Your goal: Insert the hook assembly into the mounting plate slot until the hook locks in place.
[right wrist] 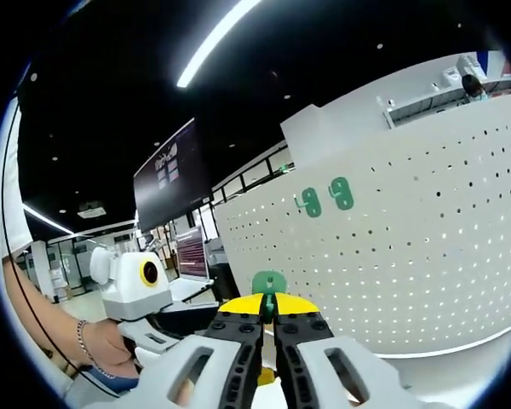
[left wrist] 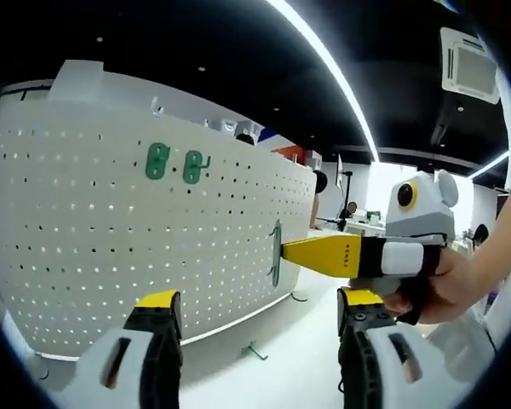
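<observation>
Left claw spread and empty above the white worktop, a loose hook lying there, right claw pinching a green hook assembly against the white pegboard, two green hook plates mounted higher up

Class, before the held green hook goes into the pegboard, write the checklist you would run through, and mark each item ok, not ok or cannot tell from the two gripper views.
1. Right gripper shut on the green hook plate: ok; in the right gripper view the jaws meet on it.
2. Hook plate at the white pegboard: ok; in the left gripper view it sits at the board's edge.
3. Hook pegs lined up with holes: cannot tell, too small.
4. Left gripper out of the way: ok; open, holding nothing, apart from the board.
5. Two mounted green hooks clear of the insertion spot: ok, higher up.
6. Spare hook lying on the table: ok, untouched.
</observation>
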Motion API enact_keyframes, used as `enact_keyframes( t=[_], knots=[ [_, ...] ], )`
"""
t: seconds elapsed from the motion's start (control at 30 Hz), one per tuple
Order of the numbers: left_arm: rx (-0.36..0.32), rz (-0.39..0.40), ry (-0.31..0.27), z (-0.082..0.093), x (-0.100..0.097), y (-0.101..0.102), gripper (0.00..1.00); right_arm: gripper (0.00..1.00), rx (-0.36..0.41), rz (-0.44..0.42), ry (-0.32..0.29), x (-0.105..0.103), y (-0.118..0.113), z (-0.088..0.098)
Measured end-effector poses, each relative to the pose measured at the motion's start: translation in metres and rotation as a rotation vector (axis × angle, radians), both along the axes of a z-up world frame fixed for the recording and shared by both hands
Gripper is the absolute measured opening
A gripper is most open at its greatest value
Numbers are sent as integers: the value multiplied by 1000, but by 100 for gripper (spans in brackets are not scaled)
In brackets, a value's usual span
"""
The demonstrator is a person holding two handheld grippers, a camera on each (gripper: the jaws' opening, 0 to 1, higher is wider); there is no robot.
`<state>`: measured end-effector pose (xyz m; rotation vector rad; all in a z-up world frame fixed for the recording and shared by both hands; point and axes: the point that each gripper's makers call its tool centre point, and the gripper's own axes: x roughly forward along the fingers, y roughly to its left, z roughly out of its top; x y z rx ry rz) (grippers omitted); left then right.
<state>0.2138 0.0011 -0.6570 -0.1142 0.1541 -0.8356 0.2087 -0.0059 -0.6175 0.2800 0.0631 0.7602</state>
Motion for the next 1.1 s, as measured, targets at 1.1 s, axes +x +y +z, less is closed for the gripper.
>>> enact_keyframes(
  t=[1.1],
  knots=[
    [56, 7, 19, -25, -11, 14, 74, 0, -251, -188, -115, 45, -36, 20]
  ],
)
